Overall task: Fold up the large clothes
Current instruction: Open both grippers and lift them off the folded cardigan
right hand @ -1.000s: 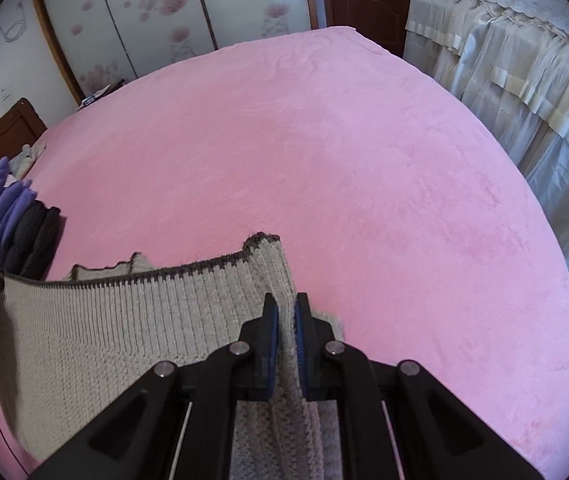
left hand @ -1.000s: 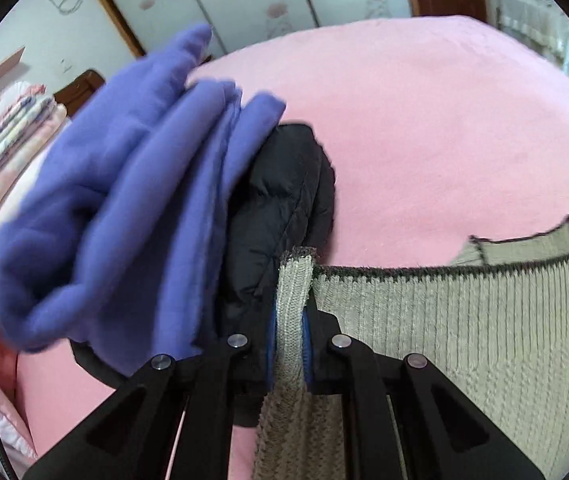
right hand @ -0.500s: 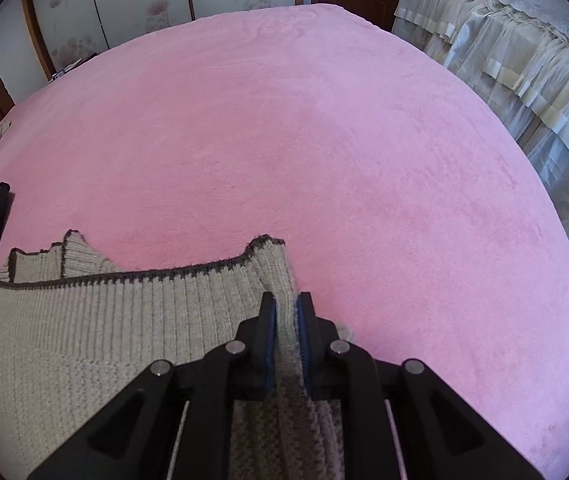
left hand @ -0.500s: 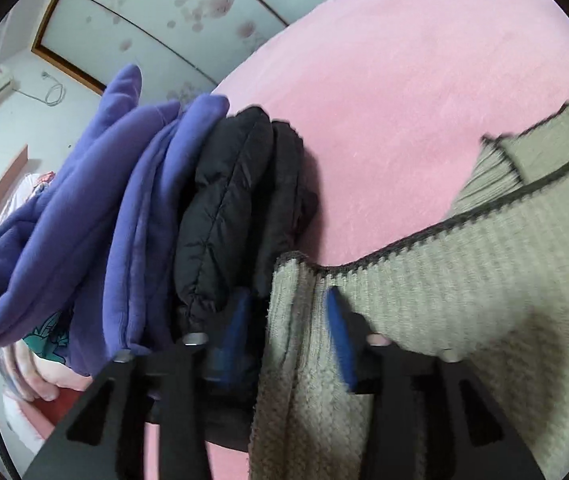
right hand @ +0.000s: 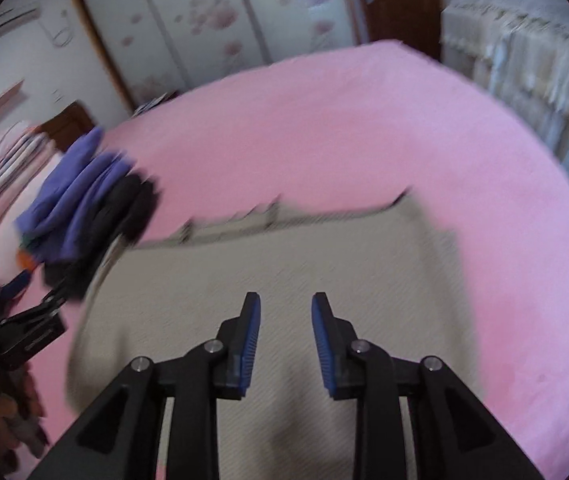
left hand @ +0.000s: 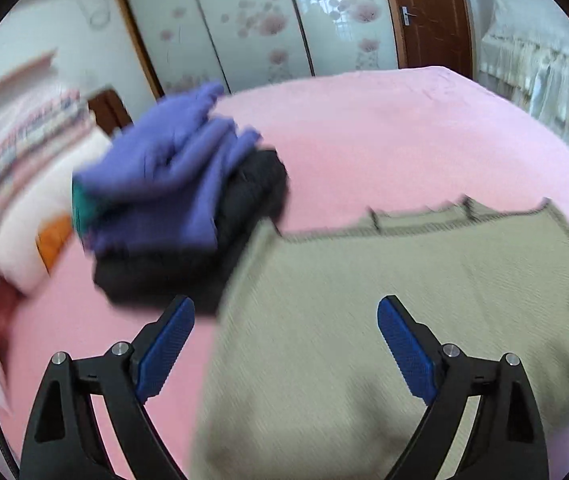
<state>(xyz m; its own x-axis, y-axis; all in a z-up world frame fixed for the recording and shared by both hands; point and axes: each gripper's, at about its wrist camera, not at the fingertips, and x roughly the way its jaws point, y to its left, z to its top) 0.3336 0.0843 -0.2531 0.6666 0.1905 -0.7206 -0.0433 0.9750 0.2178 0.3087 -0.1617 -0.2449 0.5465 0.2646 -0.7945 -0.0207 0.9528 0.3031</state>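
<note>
A beige knit sweater [left hand: 384, 320] with a dark trim lies flat on the pink bed [left hand: 384, 128]; it also shows in the right wrist view [right hand: 264, 272]. My left gripper [left hand: 286, 344] is wide open and empty above the sweater's left part. My right gripper [right hand: 285, 332] is open and empty above the sweater's middle. The left gripper's body [right hand: 12, 332] shows at the left edge of the right wrist view. Both views are motion-blurred.
A stack of folded purple clothes [left hand: 172, 176] on a black garment [left hand: 204, 256] sits at the sweater's far left corner, also in the right wrist view [right hand: 80, 196]. Striped bedding [left hand: 16, 184] lies further left. Wardrobe doors [left hand: 252, 20] and a curtain [right hand: 532, 64] stand beyond.
Both grippers have let go of the sweater and opened. They pulled back and up, and the sweater now lies flat on the bed.
</note>
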